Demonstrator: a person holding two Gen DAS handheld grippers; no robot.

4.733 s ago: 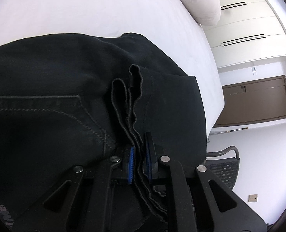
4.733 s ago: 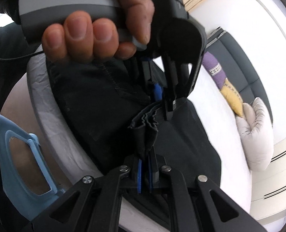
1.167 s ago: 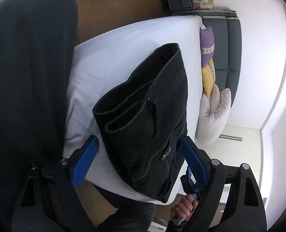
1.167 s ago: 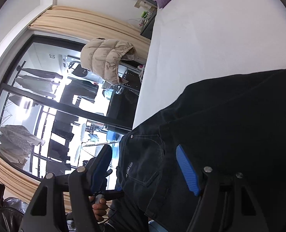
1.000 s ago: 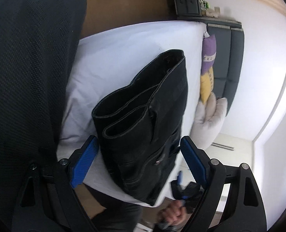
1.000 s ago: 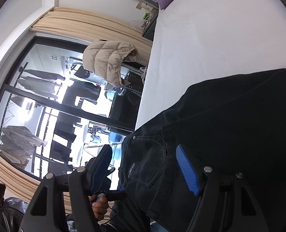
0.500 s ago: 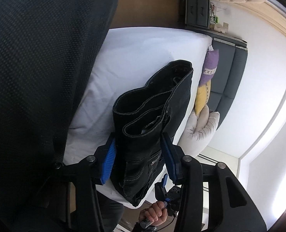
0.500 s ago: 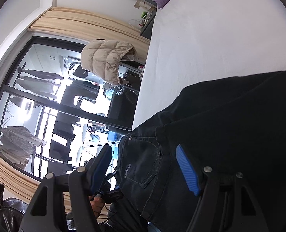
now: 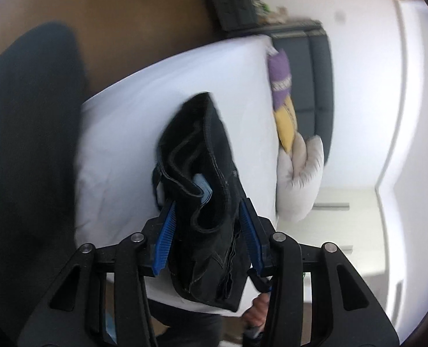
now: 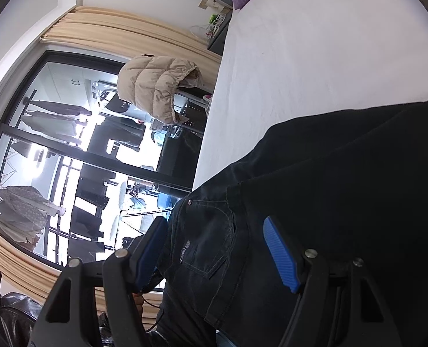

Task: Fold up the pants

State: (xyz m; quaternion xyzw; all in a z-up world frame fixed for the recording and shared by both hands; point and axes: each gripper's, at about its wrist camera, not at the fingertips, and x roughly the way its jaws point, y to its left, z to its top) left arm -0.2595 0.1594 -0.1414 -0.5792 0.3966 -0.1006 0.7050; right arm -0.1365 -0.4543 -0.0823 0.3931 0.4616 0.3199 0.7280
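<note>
The black pants (image 9: 205, 202) are already folded into a thick bundle on the near part of the white bed (image 9: 121, 133). The bundle is clamped by the left gripper (image 9: 206, 225); the right gripper (image 10: 214, 248) is held wide over the fabric, gripping nothing. Probably only placing is left.

- From the left gripper (image 9: 208, 231), the folded black denim pants (image 9: 205, 202) are viewed closely, downward.
- The same pants (image 10: 344, 202) and white-sheeted bed (image 10: 315, 43) are shared from the right.
</note>
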